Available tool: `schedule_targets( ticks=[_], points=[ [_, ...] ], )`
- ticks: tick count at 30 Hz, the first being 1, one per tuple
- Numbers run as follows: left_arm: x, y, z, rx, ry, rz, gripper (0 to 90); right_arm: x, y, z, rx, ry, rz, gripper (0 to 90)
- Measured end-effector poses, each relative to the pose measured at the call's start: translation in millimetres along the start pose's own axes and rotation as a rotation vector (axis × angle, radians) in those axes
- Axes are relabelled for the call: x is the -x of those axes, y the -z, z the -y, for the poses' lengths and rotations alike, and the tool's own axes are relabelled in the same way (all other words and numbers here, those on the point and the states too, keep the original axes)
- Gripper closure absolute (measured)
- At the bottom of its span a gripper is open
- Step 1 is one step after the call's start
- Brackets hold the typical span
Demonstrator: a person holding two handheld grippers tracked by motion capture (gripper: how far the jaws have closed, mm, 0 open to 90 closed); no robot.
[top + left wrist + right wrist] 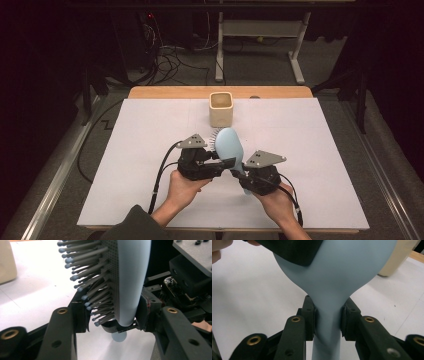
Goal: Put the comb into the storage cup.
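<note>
You are holding the light blue hairbrush [231,146] off the white worktop [150,125] between both grippers. Your right gripper [327,321] is clamping the brush's handle just below the head, a pad pressing on each side of it. Your left gripper [113,315] is gripping the lower end of the head from the side, one jaw against the bristles [87,277], the other against the smooth back. The left gripper view is showing you the grey, ball-tipped bristles, whereas the right gripper view is presenting the plain back. The high view is adding the cream square cup [221,108], standing just beyond the brush's head.
</note>
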State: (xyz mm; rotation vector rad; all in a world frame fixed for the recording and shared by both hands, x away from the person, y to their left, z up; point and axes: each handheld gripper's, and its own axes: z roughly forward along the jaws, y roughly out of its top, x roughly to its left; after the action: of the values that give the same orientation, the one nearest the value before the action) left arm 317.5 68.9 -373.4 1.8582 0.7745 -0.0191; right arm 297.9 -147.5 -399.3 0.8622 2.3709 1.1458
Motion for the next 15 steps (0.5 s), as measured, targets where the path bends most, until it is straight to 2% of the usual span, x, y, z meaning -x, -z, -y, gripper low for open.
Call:
schedule_targets(
  ticks=[9, 12, 15],
  points=[
    [2.5, 2.4, -3.1, -0.011, -0.010, 0.000, 54.1, 1.6, 1.4, 0.7, 0.019, -0.017, -0.032, 69.6],
    [3.4, 3.5, -4.3, -0.016, -0.021, -0.011, 54.4, 1.8, 1.7, 1.1, 0.032, -0.019, -0.043, 64.7],
    [3.9, 6.1, -6.3, -0.013, -0.024, -0.005, 54.5, 3.2, 2.0, 1.8, 0.046, -0.034, -0.060, 58.4]
  ],
)
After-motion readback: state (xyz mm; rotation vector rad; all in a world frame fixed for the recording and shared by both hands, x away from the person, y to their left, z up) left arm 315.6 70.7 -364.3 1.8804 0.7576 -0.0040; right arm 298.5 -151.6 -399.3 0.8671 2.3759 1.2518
